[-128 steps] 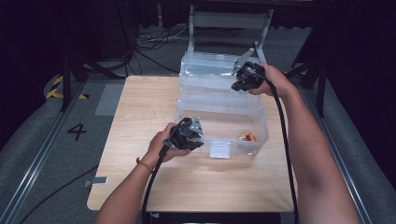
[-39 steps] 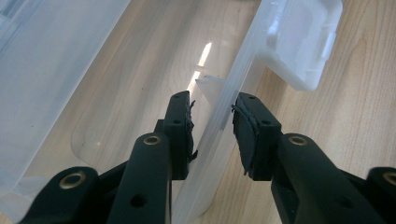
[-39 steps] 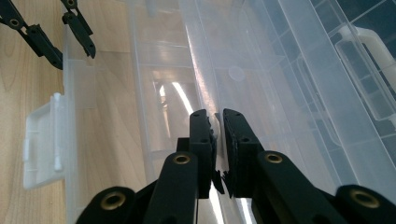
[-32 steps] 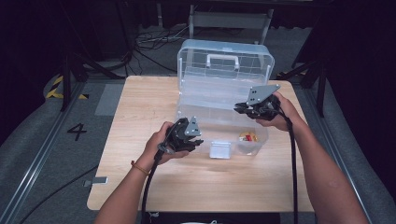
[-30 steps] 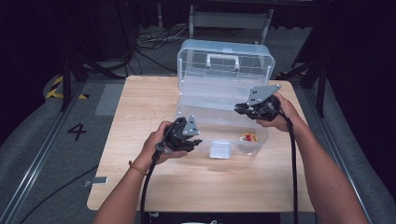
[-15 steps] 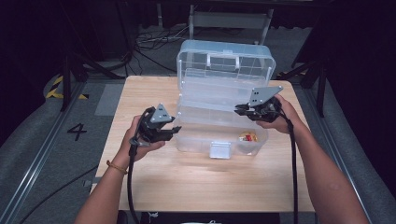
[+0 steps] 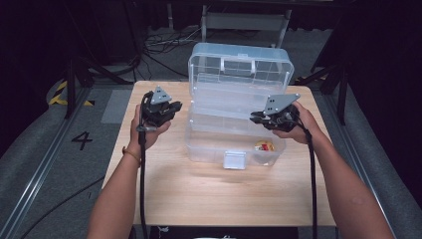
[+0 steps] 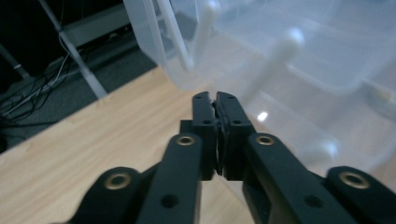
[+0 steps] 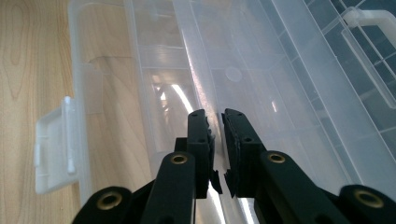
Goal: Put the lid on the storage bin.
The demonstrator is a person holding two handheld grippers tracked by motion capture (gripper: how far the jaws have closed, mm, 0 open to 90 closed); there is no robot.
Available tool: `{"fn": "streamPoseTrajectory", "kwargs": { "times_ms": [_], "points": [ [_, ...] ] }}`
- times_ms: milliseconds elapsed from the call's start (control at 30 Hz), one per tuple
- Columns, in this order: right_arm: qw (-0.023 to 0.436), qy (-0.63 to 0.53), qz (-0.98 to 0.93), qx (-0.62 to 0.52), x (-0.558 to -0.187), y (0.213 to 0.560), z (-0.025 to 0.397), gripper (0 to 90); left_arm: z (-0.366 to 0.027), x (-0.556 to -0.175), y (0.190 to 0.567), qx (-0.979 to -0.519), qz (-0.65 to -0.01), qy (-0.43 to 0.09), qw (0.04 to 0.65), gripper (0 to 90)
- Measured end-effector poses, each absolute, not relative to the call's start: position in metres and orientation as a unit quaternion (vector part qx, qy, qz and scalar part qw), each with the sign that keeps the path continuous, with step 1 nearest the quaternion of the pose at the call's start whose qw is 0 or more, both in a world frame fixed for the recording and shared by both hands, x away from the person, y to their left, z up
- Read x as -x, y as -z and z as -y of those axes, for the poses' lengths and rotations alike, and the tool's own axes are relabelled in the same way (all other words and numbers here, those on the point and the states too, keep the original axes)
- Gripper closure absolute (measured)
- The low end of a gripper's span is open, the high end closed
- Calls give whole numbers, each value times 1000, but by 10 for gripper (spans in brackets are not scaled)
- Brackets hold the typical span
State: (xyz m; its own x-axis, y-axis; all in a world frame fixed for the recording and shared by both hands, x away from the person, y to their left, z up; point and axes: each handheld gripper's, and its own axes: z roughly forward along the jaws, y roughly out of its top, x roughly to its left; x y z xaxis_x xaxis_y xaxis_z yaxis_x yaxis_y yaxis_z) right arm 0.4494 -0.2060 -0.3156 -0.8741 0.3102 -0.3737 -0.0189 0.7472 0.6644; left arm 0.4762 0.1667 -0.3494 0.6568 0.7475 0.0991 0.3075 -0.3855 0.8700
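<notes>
Here we are at the worktop (image 7: 164, 174), and the clear plastic toolbox (image 7: 234, 117) sits in the middle of it, toward the far edge, lid thrown back and upright behind the base. Its long axis runs left to right across the worktop, with the front latch (image 7: 234, 160) facing the person. The right gripper (image 7: 258, 117) hangs over the right end of the box, jaws a narrow gap apart and holding nothing, lined up above an inner tray edge, probably set to nudge or fold the tray. The left gripper (image 7: 175, 107) waits just beside the box's left end, jaws pressed together and empty, seemingly placed to steady that side. A small red and yellow object (image 7: 264, 146) lies in the base's front right corner.
</notes>
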Motion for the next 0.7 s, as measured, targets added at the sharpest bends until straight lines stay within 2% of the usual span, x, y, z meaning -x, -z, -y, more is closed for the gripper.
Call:
{"fn": "streamPoseTrajectory", "kwargs": {
  "times_ms": [267,700],
  "points": [
    [235,-345,-905,-84,-446,317,206,813,-155,-499,333,-785,-327,-242,467,899],
    [241,-330,-908,-94,-434,323,203,795,-150,-506,318,-780,-309,-254,481,900]
  ]
}}
